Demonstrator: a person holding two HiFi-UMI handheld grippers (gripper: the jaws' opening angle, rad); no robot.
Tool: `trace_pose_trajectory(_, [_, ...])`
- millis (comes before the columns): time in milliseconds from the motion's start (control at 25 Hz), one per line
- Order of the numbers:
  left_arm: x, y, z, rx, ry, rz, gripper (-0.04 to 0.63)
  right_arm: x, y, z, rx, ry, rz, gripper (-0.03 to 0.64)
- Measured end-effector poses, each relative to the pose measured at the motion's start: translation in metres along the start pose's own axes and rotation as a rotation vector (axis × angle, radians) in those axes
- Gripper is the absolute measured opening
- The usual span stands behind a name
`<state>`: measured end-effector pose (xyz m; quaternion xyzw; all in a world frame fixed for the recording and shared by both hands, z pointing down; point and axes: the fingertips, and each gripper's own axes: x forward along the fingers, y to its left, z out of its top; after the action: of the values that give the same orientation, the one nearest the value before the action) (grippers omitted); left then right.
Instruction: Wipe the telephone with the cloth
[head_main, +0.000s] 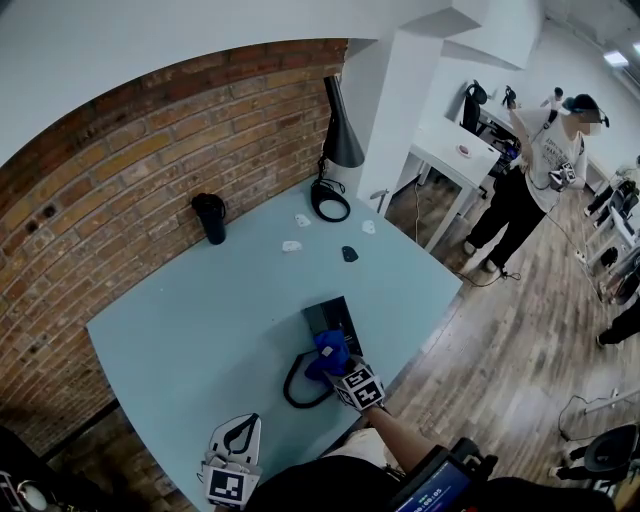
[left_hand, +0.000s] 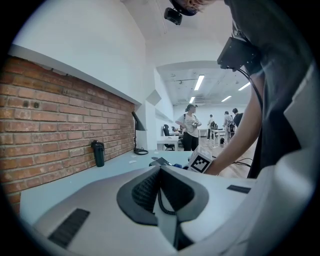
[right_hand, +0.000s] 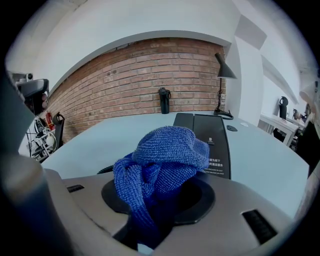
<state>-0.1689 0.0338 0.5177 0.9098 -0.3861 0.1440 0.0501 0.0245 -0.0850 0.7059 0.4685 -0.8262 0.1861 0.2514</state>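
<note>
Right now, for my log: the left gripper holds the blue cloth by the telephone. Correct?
Wrong gripper: the right gripper holds the blue cloth by the telephone, as the right gripper view shows. The left gripper is shut, empty.

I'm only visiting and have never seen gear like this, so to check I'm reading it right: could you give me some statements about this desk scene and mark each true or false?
1. The right gripper clamps a blue cloth. True.
2. The left gripper holds the telephone. False: its jaws are together on nothing, apart from the telephone.
3. A black bottle stands upright near the brick wall. True.
4. The lamp lies tipped over. False: it stands upright at the table's far corner.
5. The telephone is white. False: it is black.
</note>
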Motion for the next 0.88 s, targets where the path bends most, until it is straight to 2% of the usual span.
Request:
trace_pose_trajectory(200, [0.001,0.002,0.001,0.005,-0.024,0.009,0.014,-0.005,0.005,-0.013,-0.001,0.024,0.007,0.150])
trace_pose_trajectory(280, [0.000,-0.001,-0.004,-0.004,-0.006,0.002,0.014,-0.008,0.007,-0.020,-0.004,0.040,0.010,0.150])
trace_pose_trajectory(480, [-0.002,-0.004,-0.003,-0.013,0.016,0.013,0.015,-0.016,0.010,-0.018,0.070,0.075,0.063,0.150])
trace_pose_trajectory(560, [0.001,-0.012,-0.002,-0.030,0.014,0.018,0.014,-0.027,0.007,0.007,0.063,0.022,0.085,0.150])
trace_pose_trajectory(720, [0.020,-0.032,-0.001,-0.069,0.002,0.025,0.014,-0.054,-0.013,0.090,0.045,-0.172,0.112,0.150])
trace_pose_trajectory(880, [0.040,-0.036,0.008,-0.069,0.015,0.037,0.015,-0.054,-0.045,0.164,0.059,-0.336,0.107,0.150])
